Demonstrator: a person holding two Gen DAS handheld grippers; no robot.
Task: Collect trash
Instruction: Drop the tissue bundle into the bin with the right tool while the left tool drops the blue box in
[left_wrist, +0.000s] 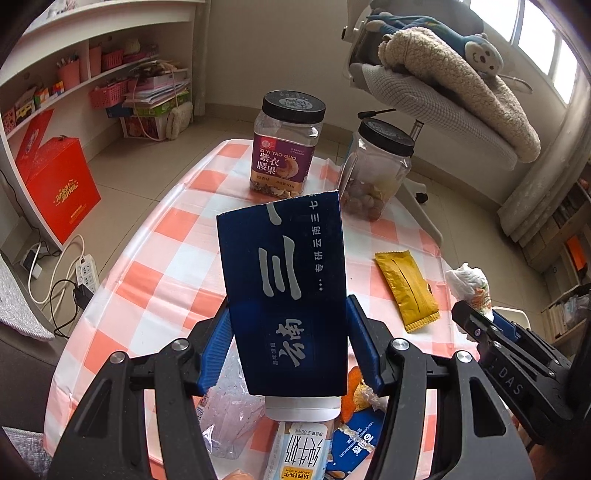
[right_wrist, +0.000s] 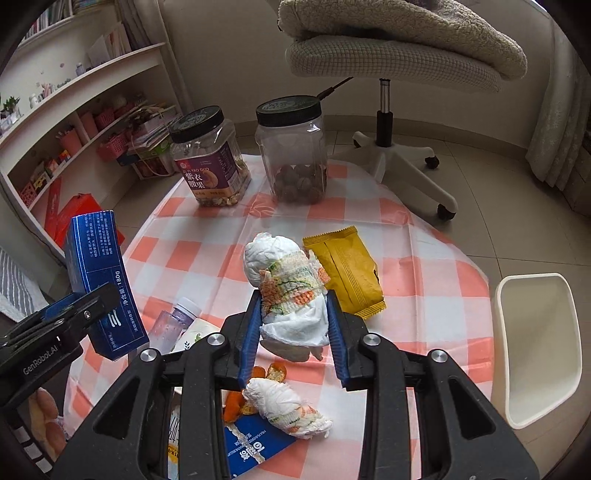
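A bench (right_wrist: 424, 258) covered by an orange-and-white checked cloth is seen through two wrist cameras. The left gripper (left_wrist: 290, 343) is clenched on a dark blue toothpaste box (left_wrist: 284, 288), which is held upright and lifted clear of the cloth. The right gripper (right_wrist: 293, 325) is clamped on a crumpled white tissue wad (right_wrist: 288, 284) with orange and green print, also raised above the bench.

A white bin (right_wrist: 535, 347) is seen at the right edge of the bench, apparently standing just beside it. More trash is left on the cloth: a yellow snack wrapper (right_wrist: 347, 273) just beside the held wad, a second tissue wad (right_wrist: 288, 406) touching orange peel (right_wrist: 277, 371), a blue biscuit wrapper (right_wrist: 251, 448), a crushed clear bottle (right_wrist: 173, 321) and a milk carton (left_wrist: 299, 454). Two black-lidded nut jars (right_wrist: 210, 158) (right_wrist: 295, 151) are set at the far end and are probably not trash.

The step in hand is judged to be carrying both held items to the bin. It is done well if each grip is kept firm until the item is fully above the opening. The tissue should be dropped first, since its gripper is nearer. The tall box is best tipped lengthwise so it is not caught on the rim.
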